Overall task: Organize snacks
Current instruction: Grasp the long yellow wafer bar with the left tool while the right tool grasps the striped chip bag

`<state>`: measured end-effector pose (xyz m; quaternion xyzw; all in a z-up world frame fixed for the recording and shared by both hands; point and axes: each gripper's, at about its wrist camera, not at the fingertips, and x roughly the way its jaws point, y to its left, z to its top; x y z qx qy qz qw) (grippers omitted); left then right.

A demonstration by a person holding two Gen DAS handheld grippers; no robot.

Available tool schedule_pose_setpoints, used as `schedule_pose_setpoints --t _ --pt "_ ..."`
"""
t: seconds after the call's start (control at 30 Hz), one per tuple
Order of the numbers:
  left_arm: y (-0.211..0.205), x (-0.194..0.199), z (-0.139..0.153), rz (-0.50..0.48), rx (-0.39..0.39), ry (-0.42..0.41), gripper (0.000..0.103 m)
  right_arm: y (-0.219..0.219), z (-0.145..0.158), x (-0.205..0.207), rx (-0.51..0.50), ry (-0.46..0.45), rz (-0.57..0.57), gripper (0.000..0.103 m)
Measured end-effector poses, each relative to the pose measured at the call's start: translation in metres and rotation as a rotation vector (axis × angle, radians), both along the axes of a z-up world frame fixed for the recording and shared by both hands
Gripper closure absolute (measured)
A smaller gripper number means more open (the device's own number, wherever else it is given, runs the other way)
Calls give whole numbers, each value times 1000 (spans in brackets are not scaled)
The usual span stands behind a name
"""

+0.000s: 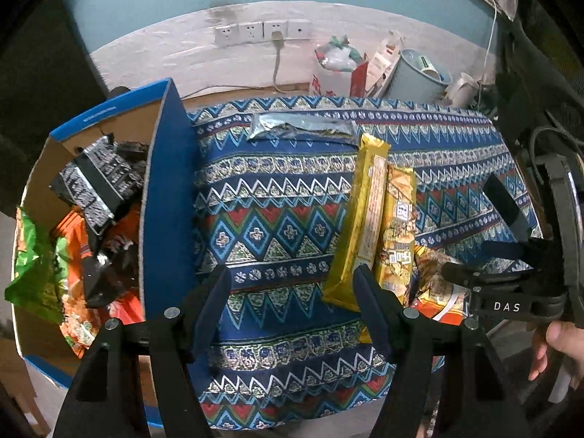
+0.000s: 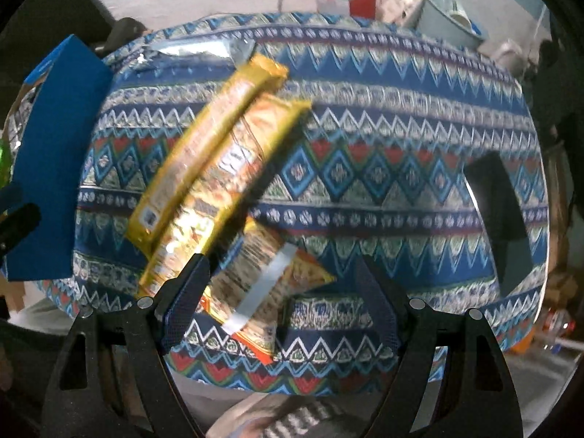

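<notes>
Two long gold snack packs (image 1: 368, 215) lie side by side on the patterned cloth table (image 1: 277, 189), with an orange snack packet (image 1: 434, 284) beside them. A silver pack (image 1: 303, 127) lies at the far edge. My left gripper (image 1: 292, 292) is open and empty, its right finger touching the gold packs' near end. In the right wrist view my right gripper (image 2: 281, 281) is open over the orange packet (image 2: 262, 284), next to the gold packs (image 2: 215, 153); the silver pack (image 2: 197, 49) lies beyond. The right gripper also shows in the left wrist view (image 1: 485, 277).
A blue cardboard box (image 1: 164, 197) at the table's left holds black, orange and green snack packs (image 1: 95, 182). Its wall shows in the right wrist view (image 2: 54, 168). A pale bin (image 1: 419, 76), bags and wall sockets (image 1: 262, 31) stand behind the table.
</notes>
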<state>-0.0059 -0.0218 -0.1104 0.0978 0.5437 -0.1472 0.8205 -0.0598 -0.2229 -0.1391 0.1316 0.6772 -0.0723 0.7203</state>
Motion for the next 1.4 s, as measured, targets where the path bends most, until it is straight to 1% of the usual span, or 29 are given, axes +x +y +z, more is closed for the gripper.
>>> schedule_pose_setpoints --t 0.23,0.37,0.43,0.47,0.57,0.67,0.83,0.93,1.13,1.23,1.33,1.4 --pt "-13 -1 -23 -29 43 32 33 3 -26 -9 69 74 -26 22" --pt "-20 3 -34 -36 62 46 33 4 -32 -5 32 77 16 23" --pt "-25 6 -39 -38 68 52 33 4 -31 0 41 63 57 32" --pt "-27 8 -40 -38 70 54 33 5 -30 4 44 56 72 42" --pt "-33 14 -44 -40 72 55 33 6 -27 15 12 33 118 57" --pt "-40 21 -48 -41 68 56 33 1 -25 23 -29 16 155 60" --pt "-51 32 -58 -37 73 76 33 -20 -25 30 -78 -9 163 62" --pt "-59 38 -63 -41 75 89 33 -44 -26 35 -75 -26 138 62" --pt "-73 46 -70 -54 77 102 33 -78 -27 45 -78 -57 91 62" --pt "-80 50 -76 -64 88 111 33 -99 -23 48 -48 -67 55 61" --pt "-86 53 -83 -68 92 124 33 -107 -23 48 -19 -76 33 61" --pt "-91 54 -88 -75 93 131 32 -112 -24 48 -12 -72 25 57"
